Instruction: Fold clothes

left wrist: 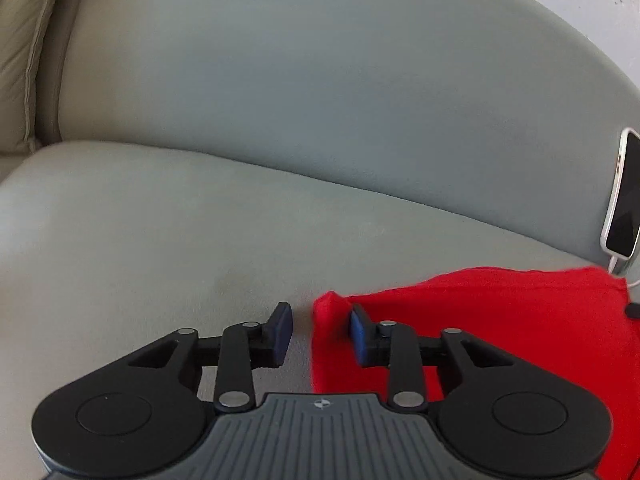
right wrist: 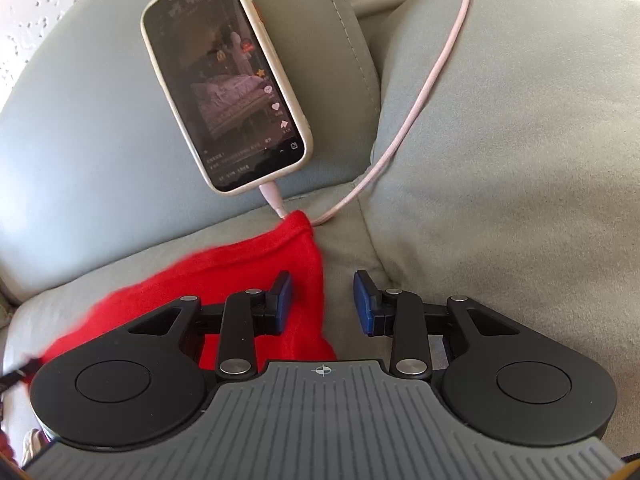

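A red garment (left wrist: 480, 320) lies flat on the grey sofa seat (left wrist: 160, 240). My left gripper (left wrist: 320, 334) is open at the garment's left edge, with its right pad over the cloth and its left pad over bare seat. In the right wrist view the red garment (right wrist: 240, 280) lies at the lower left. My right gripper (right wrist: 322, 302) is open at the garment's right edge, with its left pad over the cloth and its right pad over the seat. Neither gripper holds anything.
A phone (right wrist: 224, 76) with a lit screen leans against the sofa backrest (right wrist: 80, 140), just beyond the garment's far corner. It also shows in the left wrist view (left wrist: 624, 200). Its pink charging cable (right wrist: 420, 100) runs up over a grey cushion (right wrist: 520, 160) at the right.
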A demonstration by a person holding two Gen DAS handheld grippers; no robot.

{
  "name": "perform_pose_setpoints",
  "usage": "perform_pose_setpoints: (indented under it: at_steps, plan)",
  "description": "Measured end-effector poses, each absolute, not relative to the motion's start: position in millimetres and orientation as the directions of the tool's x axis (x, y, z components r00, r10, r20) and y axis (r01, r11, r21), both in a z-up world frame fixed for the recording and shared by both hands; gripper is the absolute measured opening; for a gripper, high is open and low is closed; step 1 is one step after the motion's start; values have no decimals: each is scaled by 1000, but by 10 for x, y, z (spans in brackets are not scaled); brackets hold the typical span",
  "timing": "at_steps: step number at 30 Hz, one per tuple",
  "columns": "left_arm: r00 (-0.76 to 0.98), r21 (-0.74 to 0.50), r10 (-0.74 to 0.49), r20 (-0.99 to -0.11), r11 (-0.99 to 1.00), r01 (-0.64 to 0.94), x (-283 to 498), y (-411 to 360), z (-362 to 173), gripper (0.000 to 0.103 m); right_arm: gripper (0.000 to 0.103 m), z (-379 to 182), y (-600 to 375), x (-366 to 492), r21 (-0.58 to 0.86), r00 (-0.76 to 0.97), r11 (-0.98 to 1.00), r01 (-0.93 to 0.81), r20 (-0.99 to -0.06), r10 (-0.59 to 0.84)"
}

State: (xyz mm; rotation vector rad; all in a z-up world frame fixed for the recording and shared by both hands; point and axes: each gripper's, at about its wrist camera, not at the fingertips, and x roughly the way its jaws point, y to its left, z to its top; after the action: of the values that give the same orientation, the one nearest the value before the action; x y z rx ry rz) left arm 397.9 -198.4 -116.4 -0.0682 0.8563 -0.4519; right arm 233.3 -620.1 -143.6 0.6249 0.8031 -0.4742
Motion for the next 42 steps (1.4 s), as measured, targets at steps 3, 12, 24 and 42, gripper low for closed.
perform_pose_setpoints:
  at_steps: [3, 12, 24, 42]
  plan:
    - [549, -380, -474, -689, 881, 283, 4048, -1849, -1239, 53, 38, -1382, -6190, 2317, 333, 614, 732, 594, -776, -145]
    - [433, -613, -610, -664, 775, 152, 4380, -1713, -1287, 43, 41, -1445, -6333, 2249, 438, 646, 655, 616, -757, -101]
    - [628, -494, -558, -543, 816, 299, 4283, -1813, -1019, 30, 41, -1421, -6291, 2257, 412, 641, 684, 602, -760, -106]
    - [532, -472, -532, -659, 843, 258, 4541, -1912, -1131, 27, 18, -1462, -6251, 2358, 419, 674, 699, 580, -729, -122]
